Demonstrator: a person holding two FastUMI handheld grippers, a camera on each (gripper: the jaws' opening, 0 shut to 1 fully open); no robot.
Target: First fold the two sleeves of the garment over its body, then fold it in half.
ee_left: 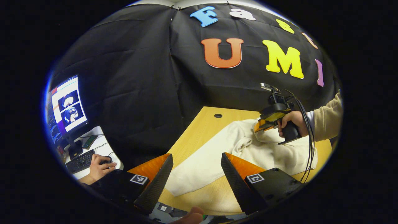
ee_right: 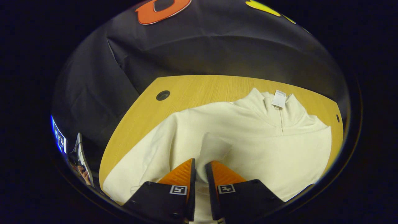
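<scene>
Right gripper view: right gripper (ee_right: 199,174), nearly closed, pinches cream cloth over the garment (ee_right: 248,137) body ahead of it, apparently a sleeve being folded. The other sleeve (ee_left: 199,161) lies outstretched between the wide-open left gripper's (ee_left: 196,174) fingers; halving remains.

No readable text on any object. Garment (ee_right: 248,140) has a small white neck tag (ee_right: 279,98) at the collar, print too small to make out. Square black-and-white fiducial markers (ee_right: 178,189) sit on the hand-held gripper bodies, patterns only, no letters or numbers. Monitor (ee_left: 67,109) off to the side shows windows, content not legible.
</scene>
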